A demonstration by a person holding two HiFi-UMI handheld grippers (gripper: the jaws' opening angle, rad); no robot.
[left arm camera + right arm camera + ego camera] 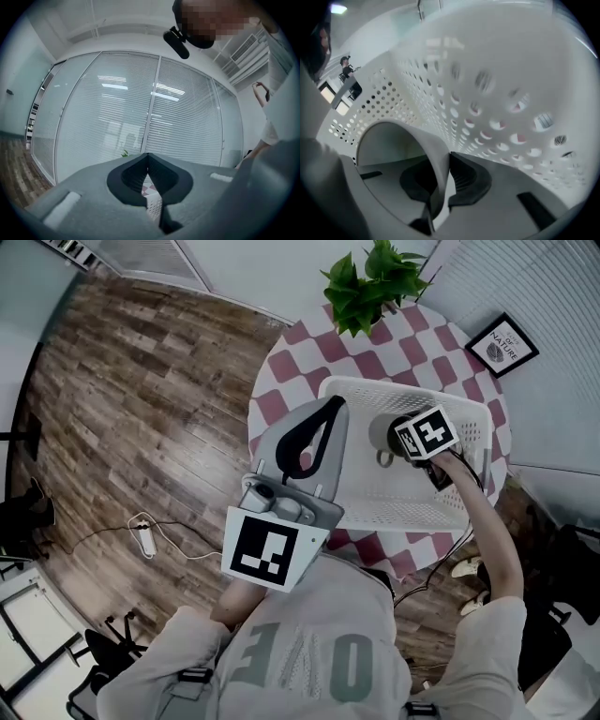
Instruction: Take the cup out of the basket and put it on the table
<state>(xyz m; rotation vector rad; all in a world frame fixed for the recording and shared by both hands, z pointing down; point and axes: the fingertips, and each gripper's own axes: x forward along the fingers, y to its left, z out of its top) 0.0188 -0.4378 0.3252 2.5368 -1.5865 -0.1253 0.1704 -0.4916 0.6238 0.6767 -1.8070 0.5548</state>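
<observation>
The pale grey cup (pixel 382 438) lies inside the white perforated basket (pixel 394 507) on the round checkered table (pixel 300 352). My right gripper (pixel 401 439) reaches down into the basket, its marker cube above the cup. In the right gripper view the cup's wall (pixel 396 140) runs between the two pads, and the right gripper (pixel 446 161) is shut on it, with the basket's holed side (pixel 487 93) close behind. My left gripper (pixel 330 407) hovers at the basket's left edge with its tips together and nothing held. It (pixel 148 161) points out at a glass wall with blinds.
A potted plant (pixel 370 282) stands at the table's far edge and a framed picture (pixel 503 345) sits at its right. A power strip with its cable (pixel 143 538) lies on the wooden floor to the left. Checkered table shows around the basket on the left.
</observation>
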